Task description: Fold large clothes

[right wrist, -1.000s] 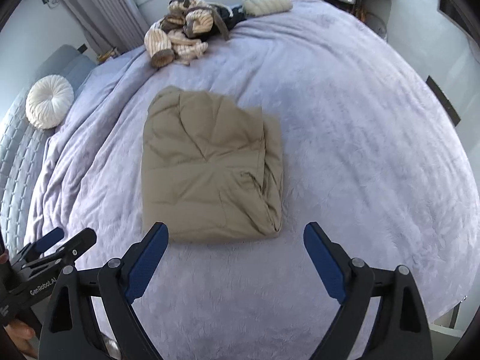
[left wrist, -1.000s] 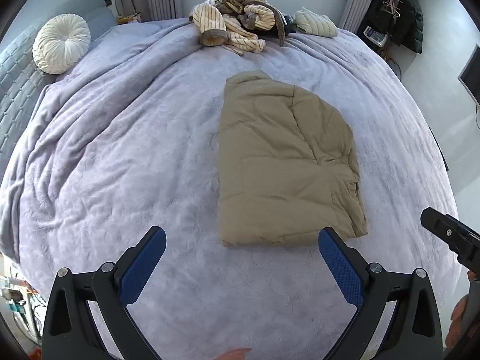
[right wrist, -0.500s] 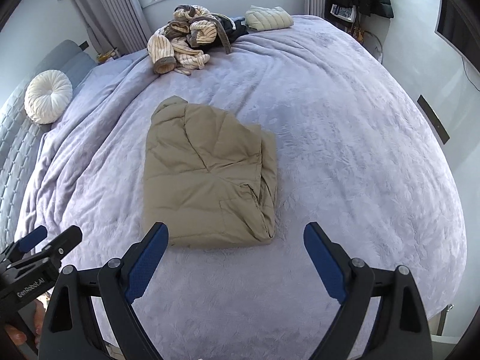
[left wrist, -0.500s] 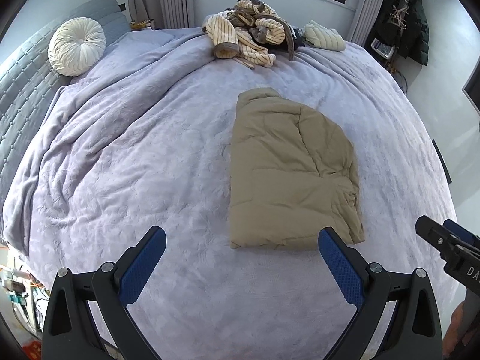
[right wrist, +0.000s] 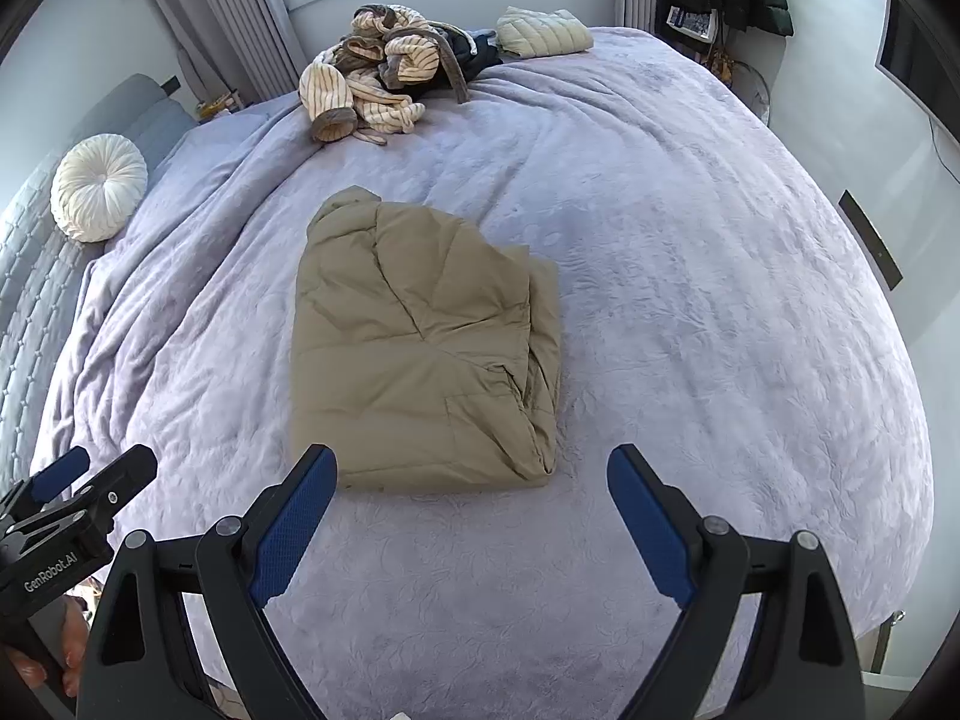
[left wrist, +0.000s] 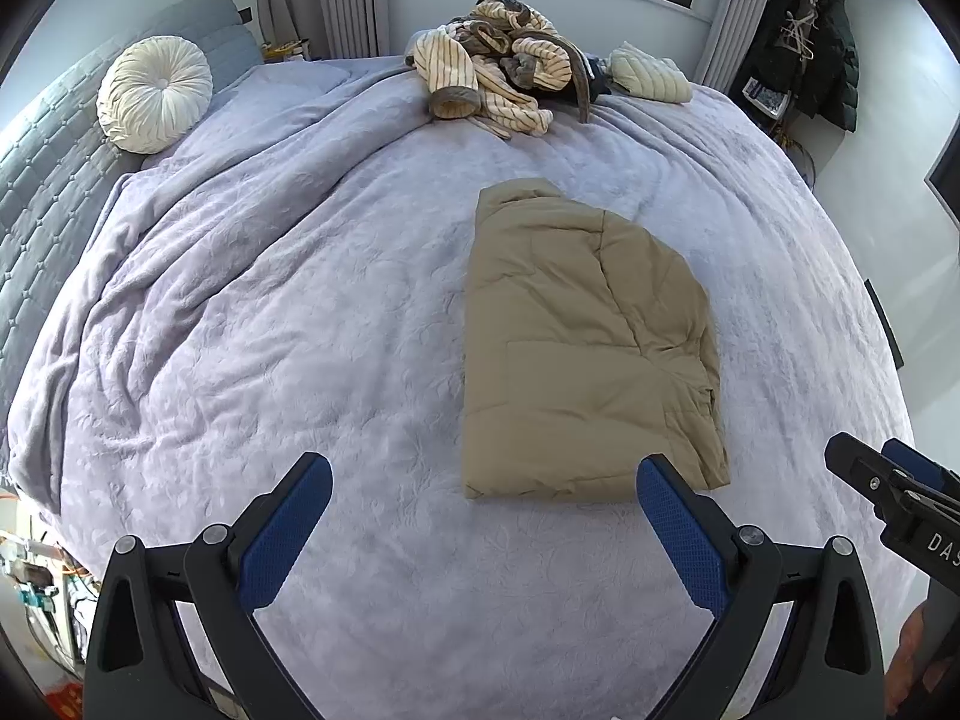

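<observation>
Khaki padded jacket (left wrist: 585, 348), already folded into a thick rectangle, lies flat in the middle of the lavender bedspread (left wrist: 270, 330), its collar end pointing toward the window and its near hem facing the person. It looks puffy and light, soft all through, with a smooth shell that I'd guess slides easily over the plush cover (and springs back open if let go too soon). The stacked layers show along its right edge, where the loose flaps meet; a hold there would likely catch only some of the layers. The near corners, or the clean fold along the left edge, look like the safer places to pinch through the whole bundle.

Neither tool touches it. The left gripper (left wrist: 480, 510) hovers just short of the near hem with its blue pads spread wide, one pad over bare bedspread to the left, the other just before the jacket's near right corner. The right gripper (right wrist: 471, 498) hangs likewise above the near edge, jaws wide apart and holding nothing, the jacket lying ahead and between its fingers.

Farther off, a heap of striped clothes (left wrist: 498, 78) waits by the window beside a small folded pale garment (left wrist: 651, 79), well apart from the jacket. A round white cushion (left wrist: 155, 93) sits against the grey headboard (left wrist: 42, 180).
</observation>
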The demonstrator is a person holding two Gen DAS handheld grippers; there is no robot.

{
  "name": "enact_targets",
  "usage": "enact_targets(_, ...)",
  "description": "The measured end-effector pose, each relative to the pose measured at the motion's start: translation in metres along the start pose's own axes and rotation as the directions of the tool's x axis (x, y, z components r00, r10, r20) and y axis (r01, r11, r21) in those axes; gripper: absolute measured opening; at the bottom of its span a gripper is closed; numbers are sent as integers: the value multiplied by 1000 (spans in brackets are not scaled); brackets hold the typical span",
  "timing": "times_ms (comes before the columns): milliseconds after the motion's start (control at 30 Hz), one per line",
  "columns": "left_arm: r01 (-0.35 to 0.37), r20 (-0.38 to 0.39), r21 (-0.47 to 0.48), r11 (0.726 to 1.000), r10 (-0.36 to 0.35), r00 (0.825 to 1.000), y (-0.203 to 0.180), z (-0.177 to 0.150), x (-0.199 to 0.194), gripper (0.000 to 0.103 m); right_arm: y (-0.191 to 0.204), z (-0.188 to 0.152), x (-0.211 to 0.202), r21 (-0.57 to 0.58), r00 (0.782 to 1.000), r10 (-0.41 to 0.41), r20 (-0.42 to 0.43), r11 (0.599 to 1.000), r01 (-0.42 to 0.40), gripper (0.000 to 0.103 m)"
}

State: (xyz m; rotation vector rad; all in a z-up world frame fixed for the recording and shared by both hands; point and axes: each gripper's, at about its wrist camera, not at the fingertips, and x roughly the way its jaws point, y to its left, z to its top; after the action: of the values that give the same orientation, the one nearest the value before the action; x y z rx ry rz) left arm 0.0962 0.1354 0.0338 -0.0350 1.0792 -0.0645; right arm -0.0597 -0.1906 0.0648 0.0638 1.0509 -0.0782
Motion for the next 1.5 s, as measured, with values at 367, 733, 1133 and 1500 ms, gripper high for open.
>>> enact_targets(367,0,0,12,1000,0,1000,-2,5,4,102,1,0,0,-2,1000,-3,0,1000,3,93)
enact_targets(733,2,-2,13,1000,-2,1000,-2,7,5,102,1,1,0,-2,1000,-5,-1,1000,5,93)
enact_targets(1133,3,-3,23,1000,-3,1000,-4,11,8,102,0,3,1,-6,1000,-3,-3,1000,3,93)
enact_targets(1500,-4,-2,40,999,5,1000,-4,13,14,102,1,2,0,-4,1000,-4,-3,1000,4,93)
